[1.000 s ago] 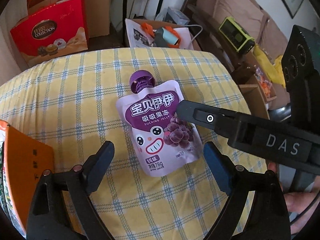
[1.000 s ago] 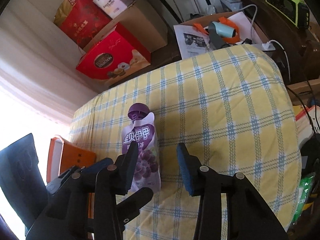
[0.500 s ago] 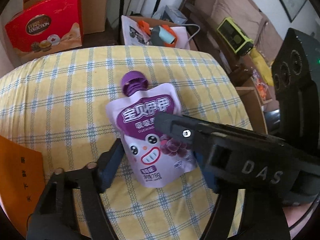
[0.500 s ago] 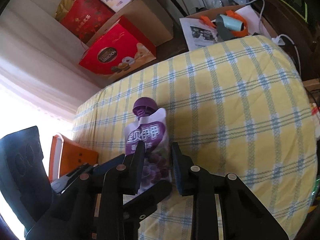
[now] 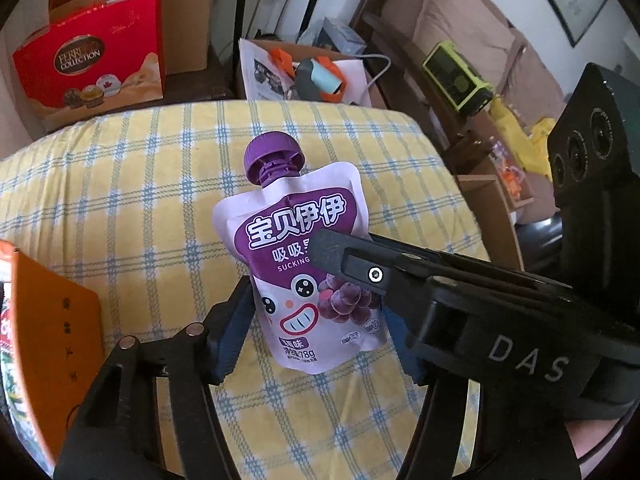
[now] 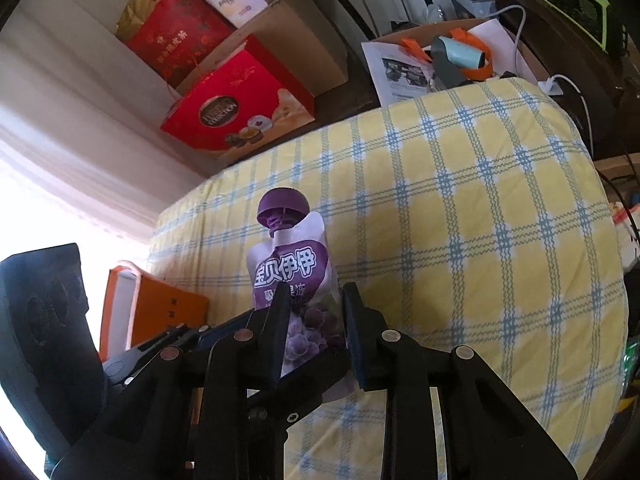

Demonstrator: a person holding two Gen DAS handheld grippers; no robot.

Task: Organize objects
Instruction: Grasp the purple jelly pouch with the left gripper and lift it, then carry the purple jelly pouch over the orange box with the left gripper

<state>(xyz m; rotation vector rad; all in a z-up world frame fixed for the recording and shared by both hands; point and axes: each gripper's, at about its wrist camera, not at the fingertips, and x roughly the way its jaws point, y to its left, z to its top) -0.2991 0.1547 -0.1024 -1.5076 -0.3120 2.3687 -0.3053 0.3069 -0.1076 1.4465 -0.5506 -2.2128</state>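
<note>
A purple and white jelly pouch [image 5: 304,264] with a purple cap stands tilted up off the yellow checked cloth [image 5: 140,184]. My left gripper [image 5: 316,328] is shut on the pouch's lower part, one finger at each side edge. My right gripper [image 6: 314,312] is shut on the same pouch [image 6: 292,268], across its front and back; one of its fingers [image 5: 360,264] crosses the left wrist view over the pouch's front. The cap [image 6: 283,206] points up and away.
An orange box [image 5: 56,320] lies at the cloth's left edge, also in the right wrist view [image 6: 160,312]. Beyond the cloth stand a red chocolate box [image 5: 92,56], cardboard boxes and a box with papers and a grey-orange tool [image 5: 316,76]. The cloth drops off at right.
Both grippers have closed on the pouch, which lay flat on the cloth one second ago. It now stands raised and tilted, with its cap up.
</note>
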